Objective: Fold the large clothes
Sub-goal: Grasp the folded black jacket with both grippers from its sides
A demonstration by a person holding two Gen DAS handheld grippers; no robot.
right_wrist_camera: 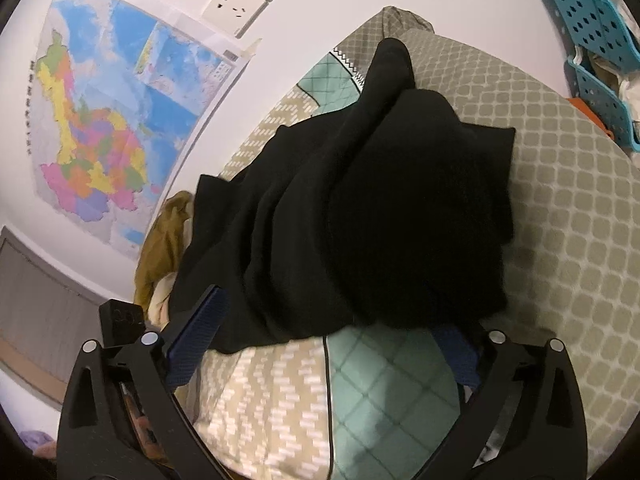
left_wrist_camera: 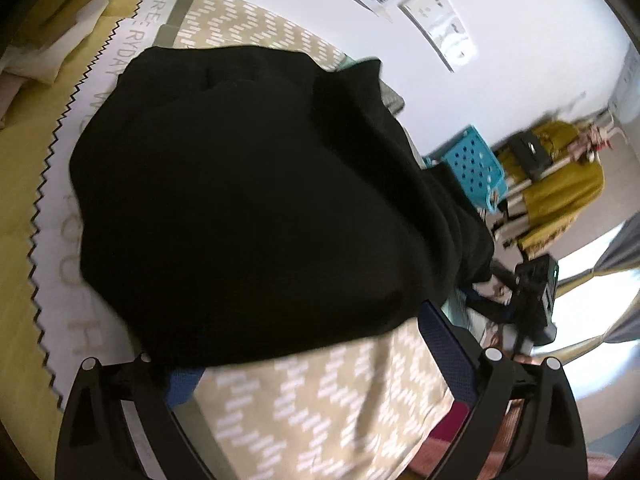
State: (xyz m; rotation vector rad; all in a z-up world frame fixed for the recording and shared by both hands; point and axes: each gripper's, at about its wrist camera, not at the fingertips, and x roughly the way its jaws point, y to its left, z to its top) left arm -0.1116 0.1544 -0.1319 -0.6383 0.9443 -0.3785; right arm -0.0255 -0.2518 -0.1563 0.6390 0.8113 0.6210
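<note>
A large black garment (left_wrist_camera: 248, 200) lies bunched on the patterned bedspread (left_wrist_camera: 332, 404); it also fills the right wrist view (right_wrist_camera: 360, 220). My left gripper (left_wrist_camera: 308, 344) is open, its blue-padded fingers wide apart at the garment's near edge, which drapes over the left pad. My right gripper (right_wrist_camera: 324, 344) is open too, fingers spread on either side of the garment's near edge; the cloth overlaps both pads. The right gripper's body shows at the right of the left wrist view (left_wrist_camera: 536, 300).
The bed carries a beige chevron cover, a teal quilted patch (right_wrist_camera: 384, 396) and a grey-checked pillow (right_wrist_camera: 560, 200). A map (right_wrist_camera: 104, 120) and sockets hang on the white wall. Blue perforated baskets (right_wrist_camera: 600, 52) and mustard cloth (left_wrist_camera: 560, 188) stand beyond the bed.
</note>
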